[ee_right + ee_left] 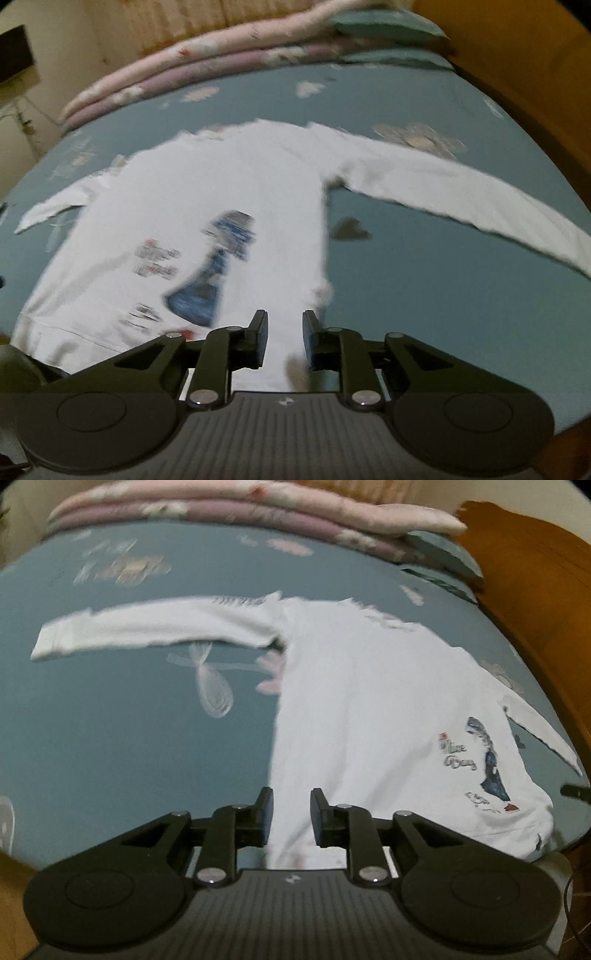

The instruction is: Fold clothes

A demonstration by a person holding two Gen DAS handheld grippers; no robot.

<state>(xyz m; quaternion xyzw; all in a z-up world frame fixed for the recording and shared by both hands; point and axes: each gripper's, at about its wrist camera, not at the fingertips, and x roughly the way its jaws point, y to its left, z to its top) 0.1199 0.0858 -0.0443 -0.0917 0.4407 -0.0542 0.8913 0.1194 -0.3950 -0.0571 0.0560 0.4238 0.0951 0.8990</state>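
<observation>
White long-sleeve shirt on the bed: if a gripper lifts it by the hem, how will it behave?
Probably floppy: the white shirt lies flat on the bedsheet, so it should drape from a pinch. Likely light, since the fabric looks thin. Its spread left sleeve and right sleeve would likely trail and drag. Both grippers' fingers stand open near the hem.

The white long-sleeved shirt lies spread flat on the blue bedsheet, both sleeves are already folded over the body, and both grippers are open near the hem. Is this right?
Not quite. The sleeves are not folded: the sleeve in the right wrist view stretches out sideways from the white long-sleeved shirt, and the left wrist view shows the other sleeve extended too. The rest holds: it lies on the blue bedsheet, and the left gripper and right gripper are open near the hem.
</observation>
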